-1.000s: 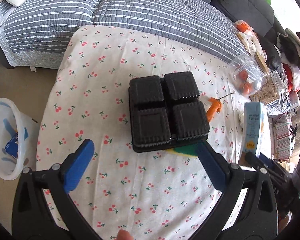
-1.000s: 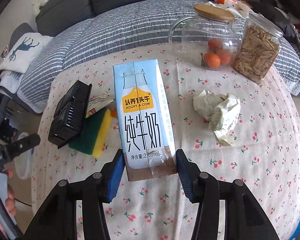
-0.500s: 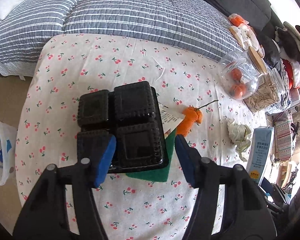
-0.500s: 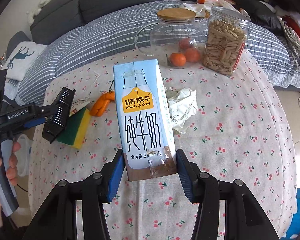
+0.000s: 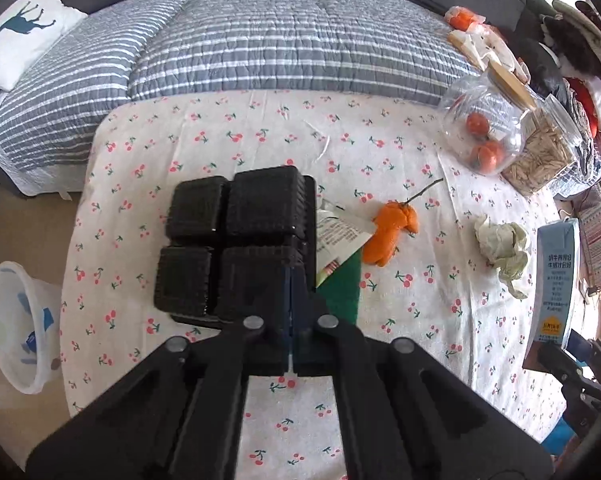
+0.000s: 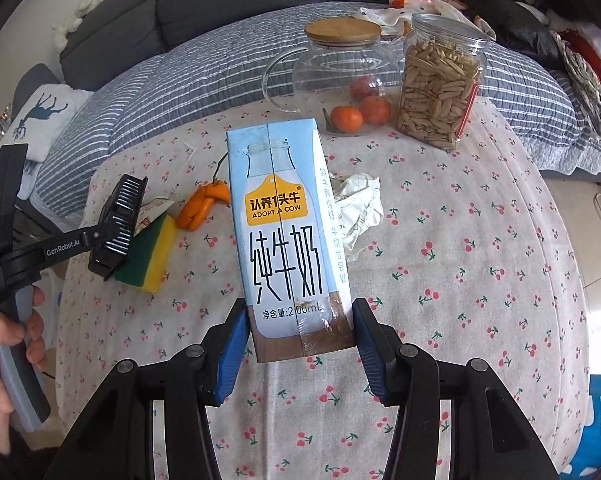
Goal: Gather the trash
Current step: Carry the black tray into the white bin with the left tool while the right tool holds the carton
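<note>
- Two pieces of trash are being held over the table point(image 6: 500, 280), which is offering open cloth toward its near edge.
- Lying partly on a sponge point(image 6: 156, 256), the black tray point(image 5: 236, 248) is being pinched at its near rim by the closed left gripper point(image 5: 290, 304); it looks light, thin and flexible.
- Standing upright, the milk carton point(image 6: 288, 240) is being clamped low by the right gripper point(image 6: 300, 344); probably light and crushable.
- Waiting off the left edge is the white bin point(image 5: 16, 328).

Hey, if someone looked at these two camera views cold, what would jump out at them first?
The blue milk carton, upright and pinched near its base by the right gripper, fills that view. In the other, the left gripper is shut on the edge of a black plastic tray, tilted above the cherry-print tablecloth.
</note>
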{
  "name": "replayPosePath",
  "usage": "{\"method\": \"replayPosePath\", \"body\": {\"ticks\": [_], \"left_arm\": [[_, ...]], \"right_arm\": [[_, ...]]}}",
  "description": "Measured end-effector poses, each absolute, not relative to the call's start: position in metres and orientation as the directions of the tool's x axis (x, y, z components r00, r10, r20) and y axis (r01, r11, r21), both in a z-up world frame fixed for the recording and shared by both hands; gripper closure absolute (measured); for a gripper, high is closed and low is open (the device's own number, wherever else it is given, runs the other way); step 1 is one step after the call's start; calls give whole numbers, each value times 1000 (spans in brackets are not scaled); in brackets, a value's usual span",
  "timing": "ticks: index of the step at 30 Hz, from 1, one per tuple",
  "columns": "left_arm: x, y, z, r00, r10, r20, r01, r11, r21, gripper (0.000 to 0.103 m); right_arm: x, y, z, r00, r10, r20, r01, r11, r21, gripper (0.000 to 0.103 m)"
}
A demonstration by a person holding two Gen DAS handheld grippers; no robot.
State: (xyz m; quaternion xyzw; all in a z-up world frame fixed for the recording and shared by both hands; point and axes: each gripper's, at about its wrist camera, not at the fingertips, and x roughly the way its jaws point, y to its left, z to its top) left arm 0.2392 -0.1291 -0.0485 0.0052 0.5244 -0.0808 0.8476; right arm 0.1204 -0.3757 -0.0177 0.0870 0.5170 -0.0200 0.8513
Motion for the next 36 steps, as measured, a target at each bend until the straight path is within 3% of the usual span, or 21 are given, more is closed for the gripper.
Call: {"method": "replayPosePath", "body": {"ticks": [10, 12, 13, 14, 21, 25, 31, 36], "left_arm": [[222, -88, -39, 433, -186, -882, 148, 980, -134, 101], [224, -82, -43, 414, -170, -894, 130, 983, -127, 71], [224, -80, -44, 413, -162, -896, 120, 985, -122, 36], [223, -79, -44, 428, -154, -891, 115, 987, -115, 23], [234, -100, -53, 411, -93, -907, 109, 993, -52, 22], [234, -128, -59, 449, -1, -893, 143, 987, 71, 22], [232, -160, -81, 467, 148, -872, 205, 941, 269, 43], [229, -155, -74, 507, 160, -847, 205, 932, 298, 56]], "right_arm": [[105, -364, -3, 482, 79, -873, 110, 983, 150, 51], [103, -361, -2, 480, 80, -874, 109, 983, 150, 51], [102, -360, -2, 479, 84, -874, 107, 982, 154, 51], [102, -358, -1, 480, 89, -873, 104, 982, 157, 50], [106, -359, -4, 475, 94, -875, 112, 980, 167, 50], [109, -360, -7, 466, 97, -879, 119, 978, 171, 50], [114, -361, -10, 459, 103, -882, 124, 976, 179, 50], [114, -361, -10, 457, 108, -883, 113, 978, 178, 50]]}}
